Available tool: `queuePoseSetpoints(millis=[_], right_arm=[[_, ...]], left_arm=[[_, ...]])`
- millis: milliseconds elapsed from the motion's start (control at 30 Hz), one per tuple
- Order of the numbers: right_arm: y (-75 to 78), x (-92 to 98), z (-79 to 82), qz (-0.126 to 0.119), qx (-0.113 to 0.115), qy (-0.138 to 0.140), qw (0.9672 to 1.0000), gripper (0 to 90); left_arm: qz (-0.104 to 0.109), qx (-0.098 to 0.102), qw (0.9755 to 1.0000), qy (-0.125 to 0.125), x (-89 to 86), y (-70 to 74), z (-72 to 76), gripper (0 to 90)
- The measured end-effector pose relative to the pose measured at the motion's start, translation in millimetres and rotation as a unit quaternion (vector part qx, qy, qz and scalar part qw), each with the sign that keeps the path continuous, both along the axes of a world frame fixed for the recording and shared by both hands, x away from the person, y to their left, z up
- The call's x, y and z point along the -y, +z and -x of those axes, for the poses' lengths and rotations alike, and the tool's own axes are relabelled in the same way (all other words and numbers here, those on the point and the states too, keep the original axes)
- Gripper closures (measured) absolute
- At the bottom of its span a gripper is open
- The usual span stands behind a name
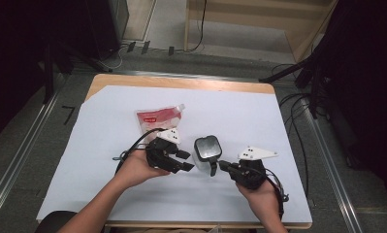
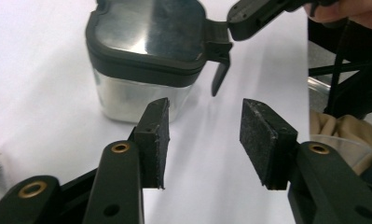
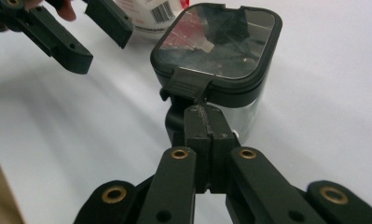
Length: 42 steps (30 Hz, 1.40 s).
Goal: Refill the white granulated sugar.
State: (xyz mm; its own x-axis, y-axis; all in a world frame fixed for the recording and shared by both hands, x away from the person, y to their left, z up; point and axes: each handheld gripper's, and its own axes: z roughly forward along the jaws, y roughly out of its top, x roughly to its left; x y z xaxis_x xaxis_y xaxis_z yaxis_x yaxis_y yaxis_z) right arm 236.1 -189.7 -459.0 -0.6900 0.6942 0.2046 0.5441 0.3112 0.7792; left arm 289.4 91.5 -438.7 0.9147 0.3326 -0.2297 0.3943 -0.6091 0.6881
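A clear square container [image 1: 207, 147] with a black-rimmed lid stands upright on the white sheet. My right gripper [image 1: 221, 165] is shut, and its tip meets the lid's front latch [image 3: 189, 84]; nothing sits between the jaws [image 3: 205, 112]. The left gripper view shows that tip [image 2: 249, 18] against the lid tab, with a black clip [image 2: 218, 77] hanging below. My left gripper [image 1: 187, 161] is open just left of the container [image 2: 146, 37], its pads [image 2: 158, 135] apart with only the sheet between them. A red-and-white pouch [image 1: 158, 118] lies flat behind the left gripper.
The white sheet [image 1: 230, 111] covers a wooden table [image 1: 181, 82]. Bare sheet lies at the far side and along the front edge. Cables [image 1: 298, 111] trail on the floor to the right, and dark stands [image 1: 307, 68] flank the table.
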Motion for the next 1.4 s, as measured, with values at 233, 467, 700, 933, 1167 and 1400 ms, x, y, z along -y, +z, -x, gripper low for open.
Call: queuePoseSetpoints(millis=[233, 467, 700, 933, 1167, 1400], right_arm=[[0.3, -1.4, 0.6, -0.001, 0.005, 0.0, 1.0, 90.0], [2.9, -8.0, 11.7, -0.002, 0.012, 0.012, 0.9999, 90.0], [-6.0, -25.6, 13.7, 0.009, 0.002, 0.037, 0.9993, 90.0], [-15.0, -38.3, 8.9, 0.01, -0.007, 0.046, 0.9989, 90.0], [-23.1, -45.6, 3.9, 0.021, -0.013, 0.051, 0.9984, 90.0], [-22.5, -41.7, 2.8, 0.028, -0.013, 0.051, 0.9982, 90.0]], left_arm=[[-0.002, 0.003, 1.0, 0.005, -6.1, 0.1, -3.6, 49.8], [0.003, 0.007, 0.9999, 0.013, -10.2, 1.4, -5.0, 48.2], [0.004, 0.003, 0.9998, 0.017, -11.5, 0.3, -6.6, 46.2], [0.007, 0.001, 0.9998, 0.018, -12.9, -0.6, -8.6, 43.6], [0.016, -0.005, 0.9996, 0.021, -14.5, -0.4, -9.7, 40.8], [0.015, -0.005, 0.9996, 0.022, -14.0, -0.2, -9.1, 40.5]])
